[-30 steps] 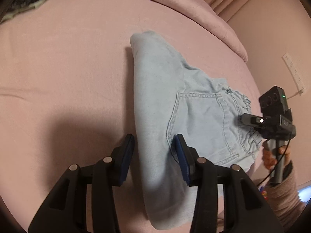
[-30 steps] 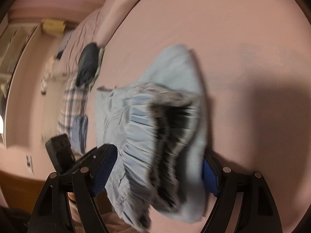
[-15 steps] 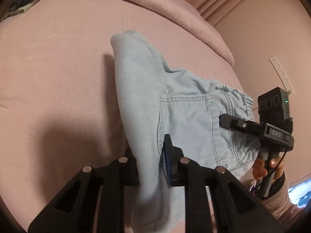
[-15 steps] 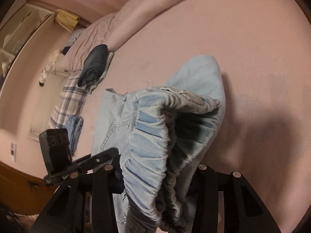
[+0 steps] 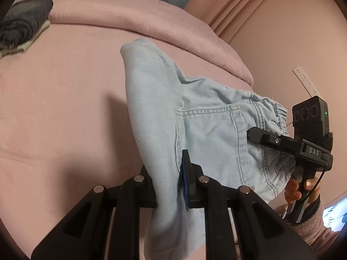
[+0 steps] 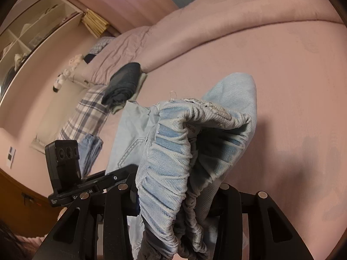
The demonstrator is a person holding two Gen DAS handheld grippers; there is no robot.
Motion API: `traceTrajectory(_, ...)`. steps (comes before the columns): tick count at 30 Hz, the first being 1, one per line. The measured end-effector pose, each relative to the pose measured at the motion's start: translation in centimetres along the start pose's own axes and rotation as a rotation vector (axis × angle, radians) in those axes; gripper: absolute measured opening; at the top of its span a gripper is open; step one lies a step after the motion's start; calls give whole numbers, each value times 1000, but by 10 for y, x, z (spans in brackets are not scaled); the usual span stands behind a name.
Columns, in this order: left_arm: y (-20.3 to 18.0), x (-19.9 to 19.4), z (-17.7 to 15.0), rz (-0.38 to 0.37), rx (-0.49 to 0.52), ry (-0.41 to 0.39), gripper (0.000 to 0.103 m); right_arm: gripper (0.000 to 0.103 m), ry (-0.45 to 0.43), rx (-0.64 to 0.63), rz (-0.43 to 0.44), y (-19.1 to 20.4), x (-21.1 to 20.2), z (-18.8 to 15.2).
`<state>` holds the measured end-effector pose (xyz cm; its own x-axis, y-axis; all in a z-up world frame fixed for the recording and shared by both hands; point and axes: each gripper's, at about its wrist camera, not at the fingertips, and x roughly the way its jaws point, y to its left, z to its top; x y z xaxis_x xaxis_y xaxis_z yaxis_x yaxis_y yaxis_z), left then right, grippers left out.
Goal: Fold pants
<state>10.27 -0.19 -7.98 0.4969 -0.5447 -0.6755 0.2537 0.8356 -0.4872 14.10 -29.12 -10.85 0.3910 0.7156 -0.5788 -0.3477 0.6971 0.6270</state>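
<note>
The light blue denim pants are folded and lifted off the pink bed. My left gripper is shut on the near folded edge, beside the back pocket. My right gripper is shut on the elastic waistband, which bunches up in front of its camera. The right gripper also shows in the left wrist view at the waistband, and the left gripper in the right wrist view. The far fold of the pants hangs toward the bed.
A dark folded garment lies on a pale one at the bed's far side, next to plaid clothing. A rolled pink duvet runs along the back. A shelf unit stands by the wall.
Both grippers closed on the pants and raised them off the bed. The left jaws went from open astride the fold to clamped on it. The waistband rose and bunched at the right gripper.
</note>
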Motion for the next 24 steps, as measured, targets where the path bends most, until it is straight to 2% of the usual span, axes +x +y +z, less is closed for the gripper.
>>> traceTrajectory(14, 12, -5, 45, 45, 13, -51, 15, 43, -25, -56, 12, 18, 19, 39)
traceTrajectory(24, 30, -3, 65, 70, 11, -54, 15, 43, -23, -74, 9, 22, 36, 57)
